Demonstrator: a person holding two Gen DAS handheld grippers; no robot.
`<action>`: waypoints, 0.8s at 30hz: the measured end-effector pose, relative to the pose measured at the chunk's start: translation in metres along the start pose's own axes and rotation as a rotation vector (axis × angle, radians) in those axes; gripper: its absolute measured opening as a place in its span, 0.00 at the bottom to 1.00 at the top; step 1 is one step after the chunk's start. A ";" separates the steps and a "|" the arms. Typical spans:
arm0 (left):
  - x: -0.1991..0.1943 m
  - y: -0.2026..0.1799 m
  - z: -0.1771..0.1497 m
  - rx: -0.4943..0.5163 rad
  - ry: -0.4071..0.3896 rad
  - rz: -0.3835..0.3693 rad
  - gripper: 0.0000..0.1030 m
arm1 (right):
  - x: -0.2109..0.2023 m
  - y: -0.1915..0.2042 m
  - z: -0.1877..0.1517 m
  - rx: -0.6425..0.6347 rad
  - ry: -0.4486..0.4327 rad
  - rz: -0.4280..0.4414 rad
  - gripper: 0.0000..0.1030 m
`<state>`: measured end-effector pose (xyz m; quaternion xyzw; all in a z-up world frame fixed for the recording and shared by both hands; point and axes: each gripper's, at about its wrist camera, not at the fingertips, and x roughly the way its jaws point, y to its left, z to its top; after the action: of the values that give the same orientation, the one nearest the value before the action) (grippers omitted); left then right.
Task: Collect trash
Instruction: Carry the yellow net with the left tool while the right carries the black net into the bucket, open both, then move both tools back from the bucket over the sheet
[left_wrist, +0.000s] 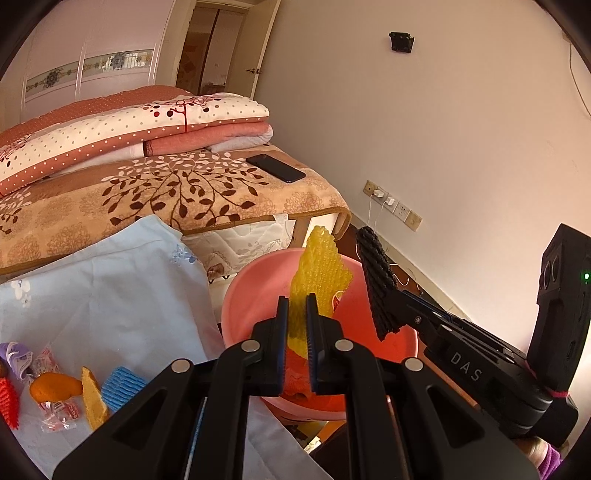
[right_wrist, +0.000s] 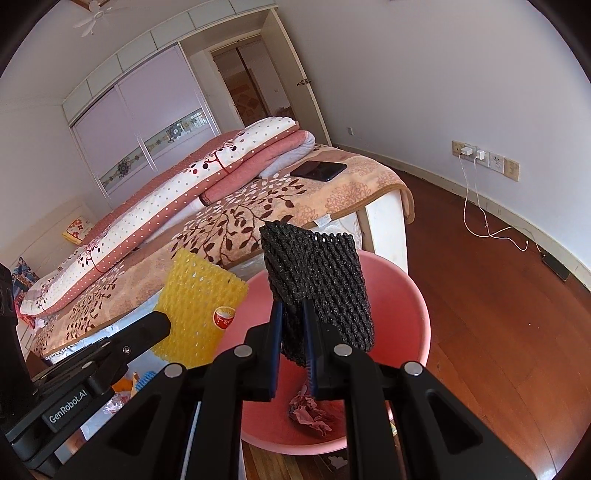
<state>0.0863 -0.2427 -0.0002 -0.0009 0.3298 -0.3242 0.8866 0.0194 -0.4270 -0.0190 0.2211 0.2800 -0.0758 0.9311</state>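
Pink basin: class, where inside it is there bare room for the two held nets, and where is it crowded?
Bare: the pink basin floor and far wall beyond the crumpled paper. Crowded: the cloth corner holding foam scraps.

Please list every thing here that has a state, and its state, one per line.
Left gripper: shut on yellow foam net.
Right gripper: shut on black foam net.
Pink basin: holds crumpled paper.
Door: open.
Phone: lying on bed.
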 end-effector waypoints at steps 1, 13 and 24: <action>0.001 -0.001 0.000 0.005 0.005 -0.001 0.09 | 0.000 -0.001 -0.001 0.001 0.002 -0.002 0.12; 0.009 0.000 -0.002 -0.011 0.042 -0.013 0.37 | 0.005 -0.004 -0.003 0.010 0.020 -0.014 0.22; -0.009 0.009 -0.003 -0.036 0.022 0.009 0.37 | -0.003 0.012 -0.006 -0.006 0.008 0.019 0.44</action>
<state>0.0851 -0.2295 0.0007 -0.0118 0.3455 -0.3141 0.8842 0.0165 -0.4138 -0.0175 0.2211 0.2817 -0.0654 0.9314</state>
